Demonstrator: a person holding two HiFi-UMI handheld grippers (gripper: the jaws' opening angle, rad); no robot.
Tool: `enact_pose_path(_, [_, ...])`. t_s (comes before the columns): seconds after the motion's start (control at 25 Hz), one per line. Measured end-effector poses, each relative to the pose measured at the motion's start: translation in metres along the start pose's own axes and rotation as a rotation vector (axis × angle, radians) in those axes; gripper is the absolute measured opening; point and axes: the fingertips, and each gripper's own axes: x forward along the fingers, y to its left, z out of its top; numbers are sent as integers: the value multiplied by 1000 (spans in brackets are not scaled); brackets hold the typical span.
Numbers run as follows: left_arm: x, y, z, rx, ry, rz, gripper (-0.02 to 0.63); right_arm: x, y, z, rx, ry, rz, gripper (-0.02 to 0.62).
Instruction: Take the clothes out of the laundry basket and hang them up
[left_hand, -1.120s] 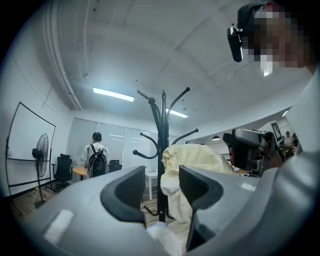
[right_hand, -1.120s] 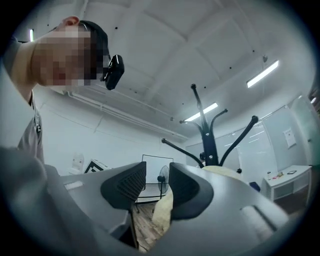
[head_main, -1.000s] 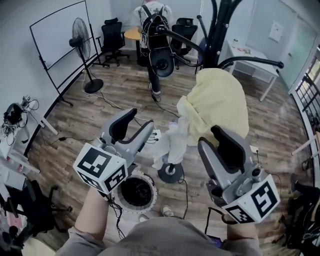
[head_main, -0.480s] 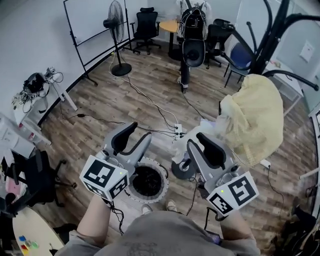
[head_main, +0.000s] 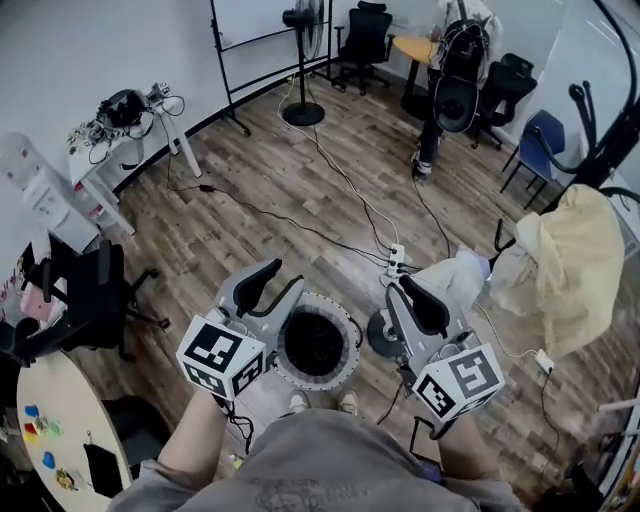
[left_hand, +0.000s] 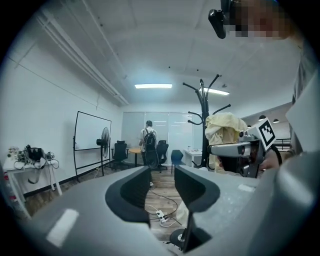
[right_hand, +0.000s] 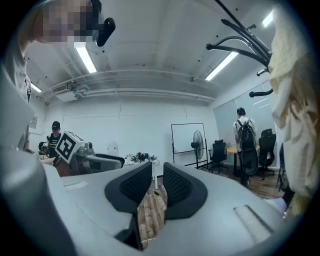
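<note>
The laundry basket (head_main: 346, 322), round and white with a dark inside, stands on the wood floor right below and between my two grippers. I cannot tell what is in it. My left gripper (head_main: 287, 274) is open and empty at the basket's left rim. The right gripper (head_main: 403, 286) hangs at its right, jaws a narrow gap apart, holding nothing. A yellow garment (head_main: 575, 265) hangs on the black coat stand (left_hand: 202, 115) to the right, with a pale garment (head_main: 450, 278) lower beside it. The yellow garment (right_hand: 295, 100) also fills the right gripper view's right edge.
The coat stand's round base (head_main: 381, 336) sits just right of the basket. Cables and a power strip (head_main: 396, 260) run across the floor. A person with a backpack (head_main: 455, 70), a fan (head_main: 300, 20), office chairs and a cluttered desk (head_main: 130, 110) stand further off.
The head view has swung left and down: the coat stand and yellow garment slid to the right edge, and the basket now lies between the grippers. Both grippers stay empty.
</note>
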Motion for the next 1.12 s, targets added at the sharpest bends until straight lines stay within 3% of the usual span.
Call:
enact_pose_path(0.28, [-29,30,-38,-40,30,126,93,24,29,-31,-56,72,76,57])
enact_pose_path(0.44, [-38,32,-54,-54,47,141,78,32,37,-41,-53,92,97,28])
enact_pose_path(0.68, [-42,29,-60,-75,36,142,4,32,43,-46,-43,106,125,26])
enact_pose_path(1.12, [-45,25,-56,-61,5,160,0,23,39,-53,-18,123,115,26])
